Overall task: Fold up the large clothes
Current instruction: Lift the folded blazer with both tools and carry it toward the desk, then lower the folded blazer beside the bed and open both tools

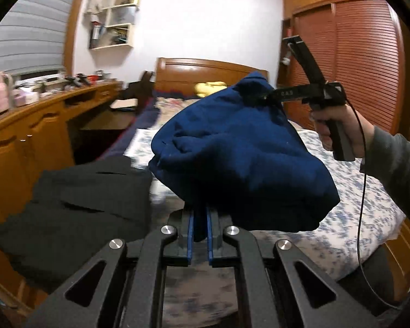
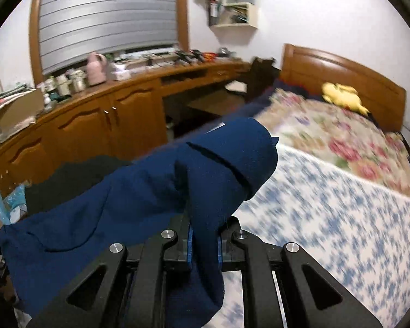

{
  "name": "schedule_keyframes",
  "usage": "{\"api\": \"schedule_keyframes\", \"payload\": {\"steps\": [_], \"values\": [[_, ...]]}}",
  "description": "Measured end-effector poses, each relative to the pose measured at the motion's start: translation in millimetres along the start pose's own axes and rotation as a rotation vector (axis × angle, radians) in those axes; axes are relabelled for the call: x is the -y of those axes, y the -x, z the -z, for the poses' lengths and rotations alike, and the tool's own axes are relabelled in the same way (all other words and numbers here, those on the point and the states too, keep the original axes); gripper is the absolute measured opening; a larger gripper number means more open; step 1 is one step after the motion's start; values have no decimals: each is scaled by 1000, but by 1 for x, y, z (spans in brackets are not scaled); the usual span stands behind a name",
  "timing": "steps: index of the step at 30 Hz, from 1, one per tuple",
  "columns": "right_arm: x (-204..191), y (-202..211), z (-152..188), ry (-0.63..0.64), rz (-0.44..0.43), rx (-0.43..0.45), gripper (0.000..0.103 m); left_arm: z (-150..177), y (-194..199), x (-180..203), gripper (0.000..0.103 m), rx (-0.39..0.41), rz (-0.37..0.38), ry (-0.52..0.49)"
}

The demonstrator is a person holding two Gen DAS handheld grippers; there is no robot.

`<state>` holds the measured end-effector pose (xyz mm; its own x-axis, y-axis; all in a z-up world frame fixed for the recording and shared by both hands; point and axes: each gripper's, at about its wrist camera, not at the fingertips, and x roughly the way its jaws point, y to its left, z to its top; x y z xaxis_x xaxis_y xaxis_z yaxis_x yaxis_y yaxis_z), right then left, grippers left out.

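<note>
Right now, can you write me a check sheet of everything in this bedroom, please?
Surface: bed with blue-and-white floral cover.
Job's things: navy garment, bunched, lifted above the bed between both grippers; black folded clothes lying to its left.
Clutter: yellow plush toy near the headboard; pink jug and jars on the wooden counter.
Grippers: left gripper shut on navy cloth; right gripper shut on navy cloth.
Cables: black cable hanging from the right gripper's handle.
Surroundings: window blind, wall shelf, louvred wardrobe.
</note>
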<state>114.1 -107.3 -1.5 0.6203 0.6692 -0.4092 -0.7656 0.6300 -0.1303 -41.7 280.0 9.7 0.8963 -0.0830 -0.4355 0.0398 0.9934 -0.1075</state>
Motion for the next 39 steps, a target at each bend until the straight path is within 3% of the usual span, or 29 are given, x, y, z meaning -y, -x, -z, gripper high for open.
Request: {"api": "schedule_keyframes", "payload": {"steps": [9,14,17,19,21,30,33,36,39], "values": [[-98,-74,-48,38,-111,34,13,-2,41,-108,8,51,-285,83],[-146,-128,-38,121,-127,-124,18,17,29,-157,8,-29,-435,168],[-162,-139,-11,190,-107,-158,31,38,22,-177,8,-67,-464,215],[-170,-138,0,219,-78,-151,43,42,17,-183,8,-78,-445,235],[-174,-133,8,227,-93,-141,44,44,21,-181,11,-72,-428,239],[-216,-114,36,273,-389,-135,44,38,59,-182,22,-32,-447,227],[-221,-126,51,309,-413,-141,43,33,73,-183,28,-8,-465,218],[-230,-153,78,344,-401,-201,43,29,85,-185,30,14,-461,225],[-239,-157,96,410,-363,-186,43,26,92,-187,31,28,-471,225]]}}
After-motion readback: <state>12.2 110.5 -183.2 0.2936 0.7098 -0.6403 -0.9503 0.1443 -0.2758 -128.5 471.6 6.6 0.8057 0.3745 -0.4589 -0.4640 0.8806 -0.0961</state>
